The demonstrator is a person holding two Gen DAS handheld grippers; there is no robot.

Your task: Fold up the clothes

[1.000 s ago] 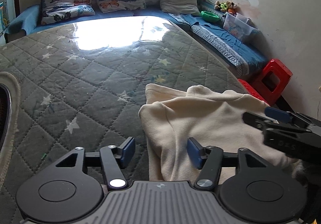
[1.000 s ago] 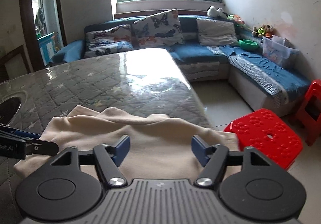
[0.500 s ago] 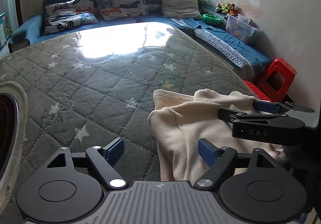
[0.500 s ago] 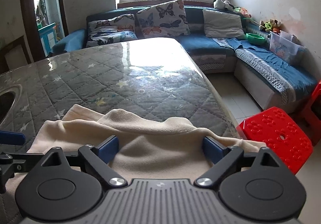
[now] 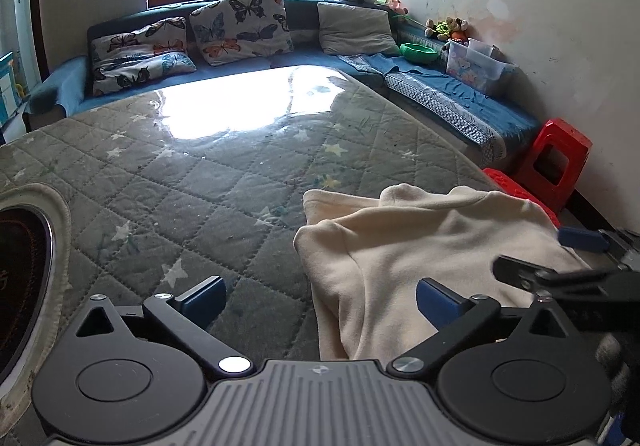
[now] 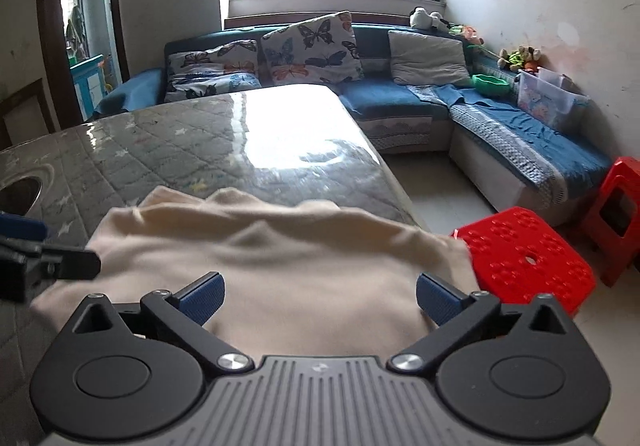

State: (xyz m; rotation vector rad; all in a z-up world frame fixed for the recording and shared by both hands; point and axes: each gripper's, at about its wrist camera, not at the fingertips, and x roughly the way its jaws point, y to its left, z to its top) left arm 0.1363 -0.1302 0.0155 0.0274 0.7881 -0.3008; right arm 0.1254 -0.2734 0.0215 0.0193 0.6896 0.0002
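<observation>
At far left, a round dark opening with a pale padded rim [image 5: 24, 278] is set into the bench [image 5: 168, 182], a broad surface under a grey-green quilted, star-printed cover and a glossy clear sheet; it plays no part in the work. The left hand-held gripper [image 5: 320, 296] hangs over the bare cover at the garment's left border, its jaws having just been opening and now spread wide with only the cloth's edge lying between them, unpressed. This reads as a release after setting the cloth down. The cream, soft fleece garment [image 5: 420, 246] lies rumpled at the bench's near right corner, one layer doubled over another, its right edge reaching the bench's edge above the red plastic stool [image 6: 524, 258]. The right hand-held gripper [image 6: 320, 294] sits above the garment's near portion, its jaws likewise having just been opening, now wide apart and clamping nothing. Judged from the uneven heap, folding is partial and a fresh grasp is needed.
</observation>
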